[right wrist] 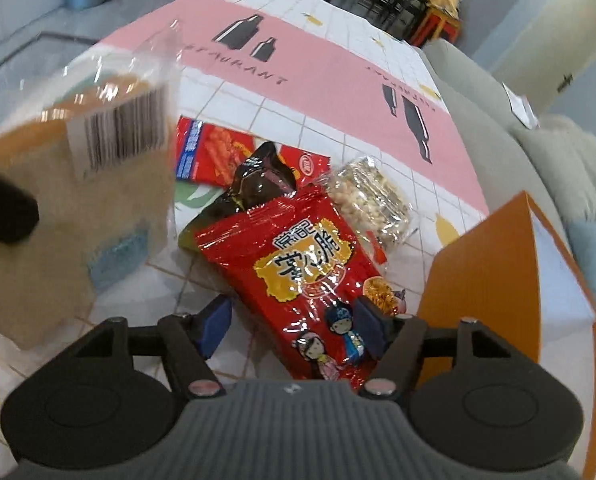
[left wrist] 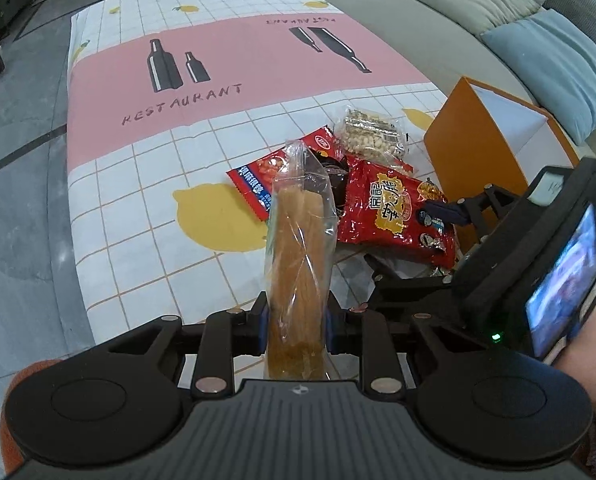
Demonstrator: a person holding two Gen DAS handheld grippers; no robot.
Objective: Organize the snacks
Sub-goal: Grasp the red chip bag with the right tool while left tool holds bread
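Observation:
My left gripper (left wrist: 296, 326) is shut on a clear bag of brown bread (left wrist: 298, 240) and holds it upright above the table; the same bag (right wrist: 70, 208) fills the left of the right wrist view, blurred. My right gripper (right wrist: 294, 328) is open, its jaws on either side of the lower end of a red snack bag (right wrist: 298, 264), which also shows in the left wrist view (left wrist: 393, 208). Behind it lie a dark packet (right wrist: 258, 180), a flat red packet (right wrist: 214, 152) and a clear bag of peanuts (right wrist: 373, 200). The right gripper (left wrist: 449, 212) shows in the left wrist view.
An orange open box (right wrist: 509, 280) stands at the right, also in the left wrist view (left wrist: 477, 136). The table wears a pink and white checked cloth (left wrist: 226, 68). A grey-green sofa (left wrist: 437, 28) with cushions runs along the table's right side.

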